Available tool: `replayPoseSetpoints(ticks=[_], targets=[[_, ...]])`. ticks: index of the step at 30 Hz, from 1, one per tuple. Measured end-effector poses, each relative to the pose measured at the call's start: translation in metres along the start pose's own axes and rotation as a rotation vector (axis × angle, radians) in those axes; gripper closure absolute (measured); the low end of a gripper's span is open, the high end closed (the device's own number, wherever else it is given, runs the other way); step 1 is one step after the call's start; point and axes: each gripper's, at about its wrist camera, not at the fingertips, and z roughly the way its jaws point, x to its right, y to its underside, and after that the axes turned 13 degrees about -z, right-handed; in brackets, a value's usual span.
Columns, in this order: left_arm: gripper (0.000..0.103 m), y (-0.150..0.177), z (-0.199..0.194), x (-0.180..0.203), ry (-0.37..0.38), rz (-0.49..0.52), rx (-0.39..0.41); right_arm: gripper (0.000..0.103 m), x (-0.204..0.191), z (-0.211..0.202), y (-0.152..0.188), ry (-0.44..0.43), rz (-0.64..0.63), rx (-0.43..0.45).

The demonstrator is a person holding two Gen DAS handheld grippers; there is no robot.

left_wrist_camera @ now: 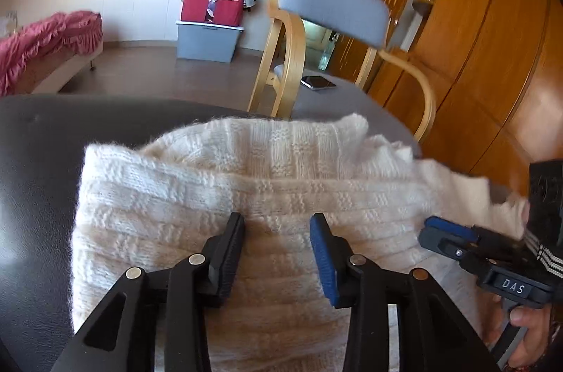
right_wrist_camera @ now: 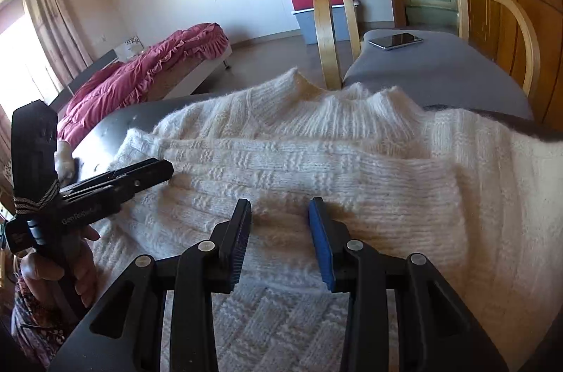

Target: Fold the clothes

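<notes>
- The white knit sweater [right_wrist_camera: 316, 168] lies on the dark counter [left_wrist_camera: 38, 161], with one layer folded over the body and the ribbed collar [right_wrist_camera: 352, 104] at the far edge, toward the chair [right_wrist_camera: 440, 69].
- Left tool [left_wrist_camera: 277, 231]: released, jaws apart over the knit, gripping nothing.
- Right tool [right_wrist_camera: 279, 217]: likewise spread and empty, hovering just above the folded layer; in the left view its jaws look nearly edge-on.
- The fold's stage is unclear: this could be a half-made fold or a nearly finished bundle.
- Risks, as I judge them: the thick, fuzzy knit may snag on the pads, or a pinch may catch only the top layer, dragging the fold askew.
- The sweater's right side overhangs toward the chair; a pull there could slide it off.
- A phone [right_wrist_camera: 396, 40] rests on the chair seat, well clear.
</notes>
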Motion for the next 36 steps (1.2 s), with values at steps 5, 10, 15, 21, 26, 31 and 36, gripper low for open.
replayPoseSetpoints(ticks=[5,10,15,21,26,31,36], targets=[[0.064,-0.001,-0.001,-0.003,0.014,-0.016,0.002,0.060,0.045,-0.049,0.020,-0.040,0.239,0.118],[0.064,-0.002,-0.002,-0.005,0.024,-0.027,0.002,0.045,0.126,-0.137,0.074,0.203,0.463,0.230],[0.064,-0.001,-0.002,-0.006,0.031,-0.033,0.000,0.024,0.205,-0.216,0.149,0.372,0.771,0.291],[0.064,-0.001,-0.004,-0.008,0.036,-0.039,0.001,0.024,0.256,-0.261,0.184,0.642,0.819,0.264],[0.064,-0.001,-0.003,-0.009,0.042,-0.044,0.000,0.036,0.255,-0.252,0.137,0.866,0.493,0.156],[0.064,-0.001,-0.003,-0.010,0.050,-0.050,-0.001,0.044,0.270,-0.216,0.096,1.030,0.286,-0.031],[0.064,-0.001,-0.003,-0.011,0.057,-0.057,-0.002,0.060,0.308,-0.180,0.092,1.095,0.316,-0.211]])
